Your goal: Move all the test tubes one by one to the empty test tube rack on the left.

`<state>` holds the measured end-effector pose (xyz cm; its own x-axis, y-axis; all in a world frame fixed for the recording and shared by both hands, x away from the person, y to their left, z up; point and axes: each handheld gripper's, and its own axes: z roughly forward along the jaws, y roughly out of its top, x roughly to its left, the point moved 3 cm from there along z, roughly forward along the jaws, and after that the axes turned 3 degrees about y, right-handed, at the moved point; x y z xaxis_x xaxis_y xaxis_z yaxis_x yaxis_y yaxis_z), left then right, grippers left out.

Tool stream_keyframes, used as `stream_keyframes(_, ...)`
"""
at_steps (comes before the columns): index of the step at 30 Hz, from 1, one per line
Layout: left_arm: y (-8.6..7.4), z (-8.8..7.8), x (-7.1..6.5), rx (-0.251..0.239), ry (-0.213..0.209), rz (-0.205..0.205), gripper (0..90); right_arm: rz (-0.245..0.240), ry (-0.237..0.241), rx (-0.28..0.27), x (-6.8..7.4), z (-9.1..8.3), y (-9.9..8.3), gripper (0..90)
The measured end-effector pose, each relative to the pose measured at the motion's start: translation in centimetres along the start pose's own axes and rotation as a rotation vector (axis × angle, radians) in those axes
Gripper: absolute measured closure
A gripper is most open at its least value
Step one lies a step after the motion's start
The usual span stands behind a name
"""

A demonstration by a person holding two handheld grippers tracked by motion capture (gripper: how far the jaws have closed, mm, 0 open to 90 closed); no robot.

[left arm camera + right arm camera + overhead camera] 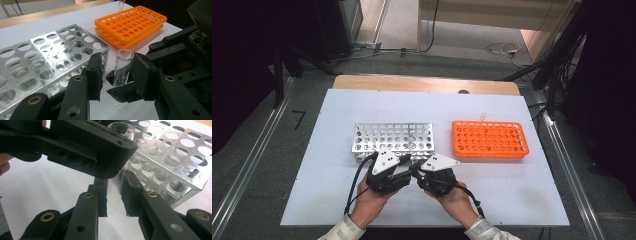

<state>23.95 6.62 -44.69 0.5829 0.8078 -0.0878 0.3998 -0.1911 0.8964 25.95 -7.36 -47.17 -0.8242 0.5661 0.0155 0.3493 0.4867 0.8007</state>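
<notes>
High view: a metal rack [393,138] is sitting near the middle of the white surface [332,170], and an orange rack [489,139] is lying at its three o'clock, a little apart. At six o'clock of the metal rack, two hands are coming in from the bottom edge, each carrying a hand-held gripper. The left hand-held gripper [404,172] and the right hand-held gripper [414,170] are meeting tip to tip just in front of the metal rack's near edge; the tube between them is too small to make out here.

Left gripper view: a clear glass test tube [121,68] is standing upright between this hand-held gripper's two black jaws, its open mouth facing up. The jaws are standing apart on either side of it, with a visible gap at the left one; whether the right one is touching the glass I cannot tell. Lower down, the right hand-held gripper [120,86], reaching in from three o'clock, is appearing to pinch the tube. The metal rack [50,62] is lying at nine o'clock and the orange rack [131,25] at one o'clock, with another clear tube [120,6] rising at its far edge.

Right gripper view: the tube [122,128] is showing its rim at twelve o'clock, its body running down between this hand-held gripper's jaws, which are looking pressed against the glass. The left hand-held gripper's dark body is crossing the upper left. The metal rack [170,162] is sitting at two o'clock.
</notes>
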Motion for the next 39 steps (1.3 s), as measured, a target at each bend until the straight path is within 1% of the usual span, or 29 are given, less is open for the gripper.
stream_keyframes(3,-0.1,0.1,-0.1,0.003,-0.009,0.004,63.0,0.006,0.001,0.005,0.0,0.0,0.0,73.0)
stream_keyframes(5,-0.1,0.1,-0.2,0.007,-0.007,0.006,63.4,0.005,0.003,0.004,0.0,0.0,0.0,73.1)
stream_keyframes(10,-0.1,0.2,-0.1,0.008,-0.003,0.007,68.6,-0.002,0.008,0.002,0.2,0.0,0.0,73.0)
stream_keyframes(14,-0.1,0.2,-0.2,0.007,-0.007,0.008,73.9,0.002,0.009,0.004,0.3,0.1,0.0,73.0)
stream_keyframes(21,-0.1,0.2,-0.2,0.007,-0.006,0.008,74.9,-0.002,0.011,0.003,0.2,0.0,0.0,71.6)
stream_keyframes(24,0.0,0.1,0.0,0.003,0.002,0.000,75.0,-0.001,0.020,0.001,0.3,-0.1,0.0,64.7)
stream_keyframes(26,0.1,0.0,0.2,0.001,0.008,-0.005,75.0,-0.006,0.026,-0.003,0.2,-0.2,0.1,57.6)
stream_keyframes(28,0.2,-0.1,0.3,-0.003,0.009,-0.010,75.0,-0.007,0.031,-0.004,0.1,-0.4,0.1,53.3)
stream_keyframes(30,0.4,-0.3,0.6,-0.007,0.012,-0.010,75.0,0.003,0.030,-0.004,0.0,-0.5,0.1,50.8)
stream_keyframes(34,0.8,-0.6,1.1,-0.021,0.020,-0.025,75.0,0.012,0.030,-0.007,-0.5,-1.0,0.1,45.5)
stream_keyframes(37,1.0,-0.9,1.5,-0.027,0.027,-0.035,75.0,0.021,0.024,-0.001,-0.8,-1.2,0.1,38.0)
stream_keyframes(39,1.1,-1.0,1.8,-0.028,0.042,-0.042,74.9,0.035,0.020,0.004,-1.0,-1.3,0.0,35.6)
